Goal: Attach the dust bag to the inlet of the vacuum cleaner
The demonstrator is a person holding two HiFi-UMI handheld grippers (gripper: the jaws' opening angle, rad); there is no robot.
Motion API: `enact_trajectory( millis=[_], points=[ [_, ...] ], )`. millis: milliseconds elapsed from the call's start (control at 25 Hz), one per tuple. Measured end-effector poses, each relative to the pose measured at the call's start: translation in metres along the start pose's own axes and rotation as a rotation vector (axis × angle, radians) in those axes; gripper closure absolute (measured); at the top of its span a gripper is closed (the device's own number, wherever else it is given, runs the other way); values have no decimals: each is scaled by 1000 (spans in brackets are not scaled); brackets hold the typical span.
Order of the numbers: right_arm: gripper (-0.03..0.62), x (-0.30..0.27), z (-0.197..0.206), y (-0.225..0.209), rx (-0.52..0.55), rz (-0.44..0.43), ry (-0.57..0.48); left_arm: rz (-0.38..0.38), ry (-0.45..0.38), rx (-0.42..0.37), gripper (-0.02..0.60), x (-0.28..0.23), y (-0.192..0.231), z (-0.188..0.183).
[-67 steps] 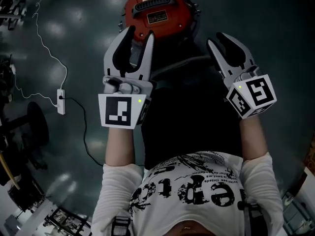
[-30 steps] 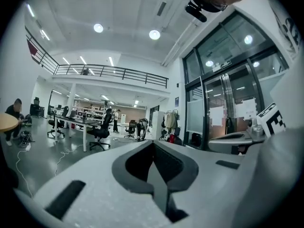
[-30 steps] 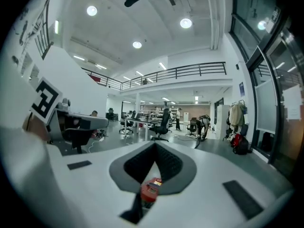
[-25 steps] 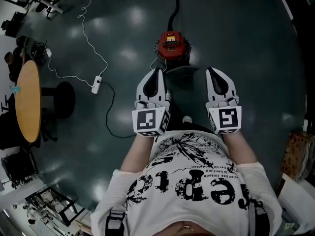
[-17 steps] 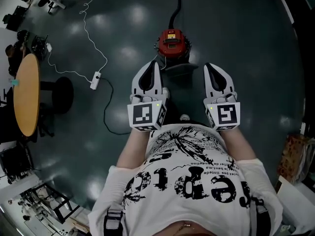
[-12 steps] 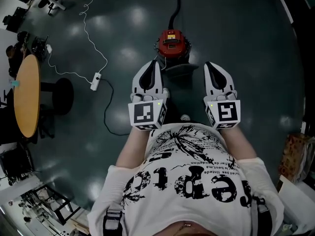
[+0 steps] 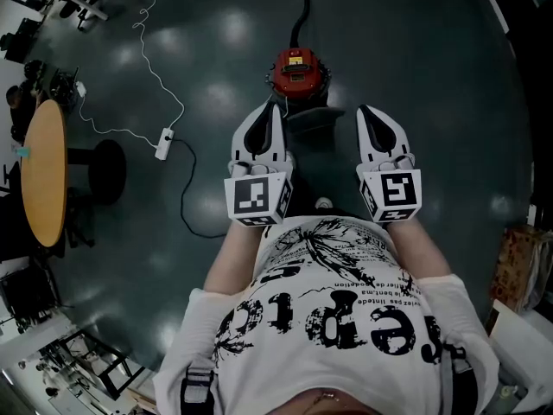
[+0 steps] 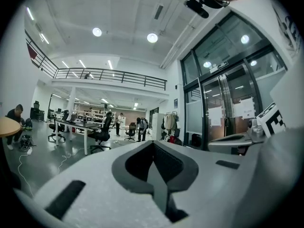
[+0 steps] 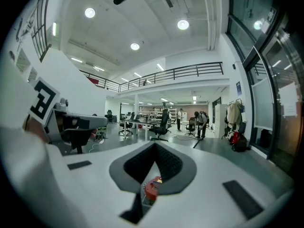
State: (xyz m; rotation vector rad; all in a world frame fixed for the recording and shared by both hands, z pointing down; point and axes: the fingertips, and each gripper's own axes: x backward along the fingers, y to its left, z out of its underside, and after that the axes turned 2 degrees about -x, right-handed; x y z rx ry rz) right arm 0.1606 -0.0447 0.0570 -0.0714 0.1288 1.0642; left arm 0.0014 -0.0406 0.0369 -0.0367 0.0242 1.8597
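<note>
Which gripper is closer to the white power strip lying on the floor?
Left. In the head view the left gripper is held above the floor to the right of the power strip; the right gripper is farther right, beyond the left one.

- The left gripper (image 7: 275, 109) is held out in front of the chest and points forward, about level, with its jaws pressed together.
- The right gripper (image 7: 364, 112) is held alongside it, roughly parallel and well apart, with its jaws also pressed together.
- The left marker cube (image 7: 253, 199) and the right marker cube (image 7: 390, 194) sit at the rear of each gripper, one face turned upward.
- The left forearm (image 7: 235, 258) and the right forearm (image 7: 416, 249) are bare and reach forward from white sleeves.
</note>
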Motion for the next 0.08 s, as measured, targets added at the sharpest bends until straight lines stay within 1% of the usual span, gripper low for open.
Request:
enact_trajectory(
  millis=[80],
  points=[
    [592,1,4,0,-3,1,6,-2,2,1,578,1,0,4]
  ],
)
